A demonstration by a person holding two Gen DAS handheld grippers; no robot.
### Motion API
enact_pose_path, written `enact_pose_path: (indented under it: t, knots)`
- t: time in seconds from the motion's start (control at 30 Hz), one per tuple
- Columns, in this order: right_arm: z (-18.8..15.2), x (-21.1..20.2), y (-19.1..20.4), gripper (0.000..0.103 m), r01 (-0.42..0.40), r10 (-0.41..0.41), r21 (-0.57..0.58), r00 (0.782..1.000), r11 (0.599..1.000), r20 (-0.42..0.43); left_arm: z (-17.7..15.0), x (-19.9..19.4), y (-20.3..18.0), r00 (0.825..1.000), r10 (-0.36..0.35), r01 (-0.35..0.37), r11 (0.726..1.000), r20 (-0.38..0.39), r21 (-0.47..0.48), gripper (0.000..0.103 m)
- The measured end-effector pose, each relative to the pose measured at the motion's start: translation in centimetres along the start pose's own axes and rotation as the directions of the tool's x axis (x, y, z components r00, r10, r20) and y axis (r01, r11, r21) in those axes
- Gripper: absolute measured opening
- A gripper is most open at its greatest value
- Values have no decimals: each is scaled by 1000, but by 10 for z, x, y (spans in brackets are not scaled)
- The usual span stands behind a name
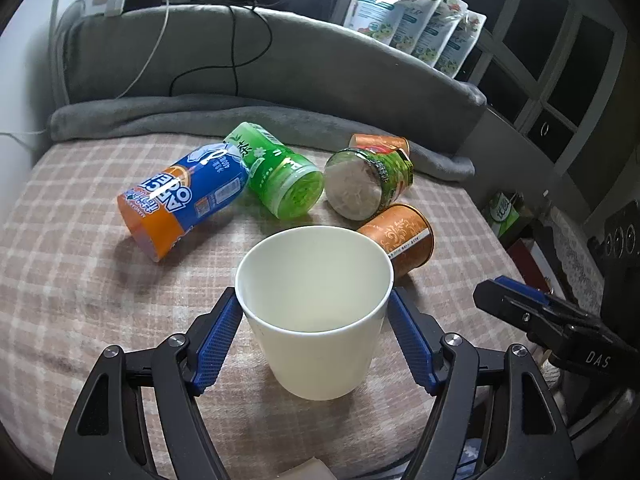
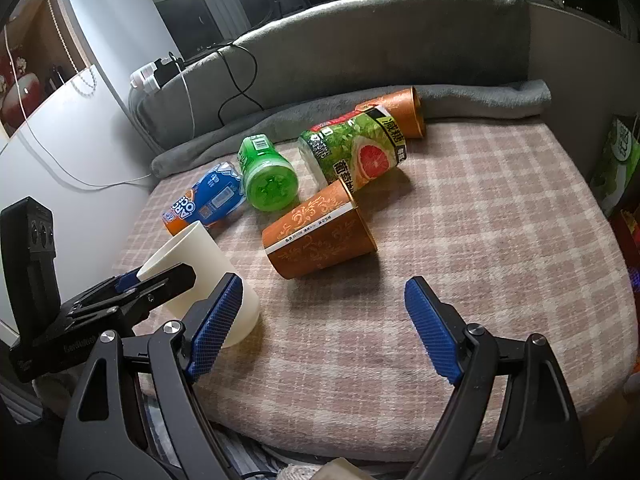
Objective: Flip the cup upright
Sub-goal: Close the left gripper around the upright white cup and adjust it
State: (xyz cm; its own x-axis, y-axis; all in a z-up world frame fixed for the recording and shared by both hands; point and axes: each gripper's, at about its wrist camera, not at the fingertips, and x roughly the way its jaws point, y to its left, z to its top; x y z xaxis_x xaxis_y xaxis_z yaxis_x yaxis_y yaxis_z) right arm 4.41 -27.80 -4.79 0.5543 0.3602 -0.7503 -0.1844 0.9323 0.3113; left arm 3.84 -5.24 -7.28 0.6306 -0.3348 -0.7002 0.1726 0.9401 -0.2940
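Because the white paper cup (image 1: 316, 312) is light and crushable, grip its wall gently — it stands mouth-up at 6 o'clock on the checked blanket (image 1: 60, 280), left gripper (image 1: 315, 304) clamped on it; right gripper (image 2: 324, 312) spread apart, holding nothing.

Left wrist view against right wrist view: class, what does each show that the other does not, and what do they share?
Only the left wrist view looks into the white cup, upright and empty between the left gripper's pads. Only the right wrist view shows the open right gripper holding nothing, and the grapefruit picture on the green bottle. Both show the plaid blanket and the orange cup lying on its side.
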Motion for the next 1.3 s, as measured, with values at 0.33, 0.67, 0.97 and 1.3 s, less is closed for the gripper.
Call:
enact_pose_path:
  t: [0.33, 0.67, 0.97, 1.3]
  knots:
    - [0, -1, -3, 86, 3, -3, 7, 1000, 1000, 1, -7, -2, -11, 1000, 22, -23, 997, 20, 67, 74]
    - [0, -2, -3, 86, 2, -2, 8, 1000, 1000, 2, -13, -3, -23, 999, 35, -39, 989, 32, 140, 74]
    - [0, -6, -7, 86, 5, -5, 8, 1000, 1000, 8, -17, -6, -31, 999, 18, -22, 987, 26, 160, 74]
    - [-1, -7, -6, 86, 5, -5, 6, 1000, 1000, 10, -17, -7, -26, 1000, -9, 8, 991, 2, 136, 74]
